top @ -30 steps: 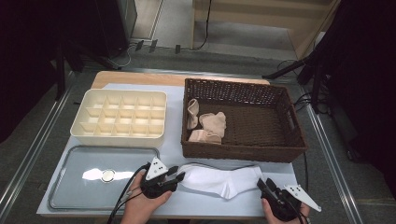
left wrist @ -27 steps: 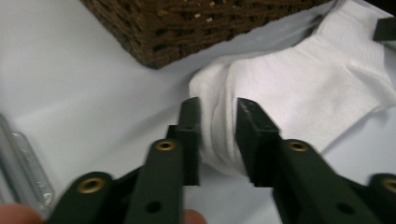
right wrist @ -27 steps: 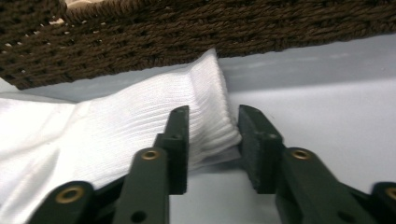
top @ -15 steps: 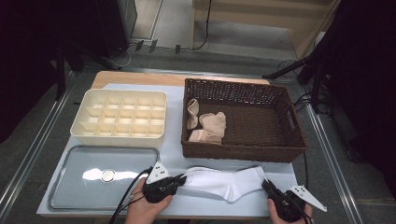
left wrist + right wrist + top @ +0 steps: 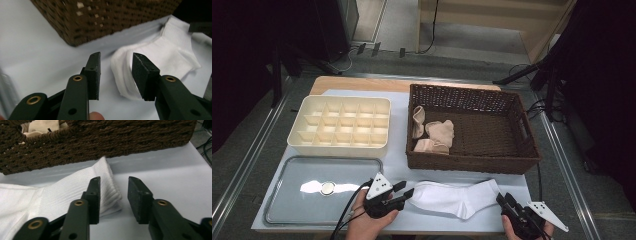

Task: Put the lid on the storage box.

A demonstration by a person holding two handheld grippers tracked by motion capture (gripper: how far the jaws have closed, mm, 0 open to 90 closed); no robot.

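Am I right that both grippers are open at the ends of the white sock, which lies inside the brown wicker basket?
Not quite: the white sock lies on the table in front of the basket, as the high view shows. Both the left gripper and right gripper are open.

Table [image 5: 397, 165] topped with a pale sheet, a bare wooden strip along the far edge. Directly on it: cream compartment tray [image 5: 340, 126] at far left; dark brown wicker basket [image 5: 472, 161] just beside it on the right; shallow metal tray [image 5: 292, 200] at near left; white sock [image 5: 454, 198] lying flat across the near edge, in front of the basket.
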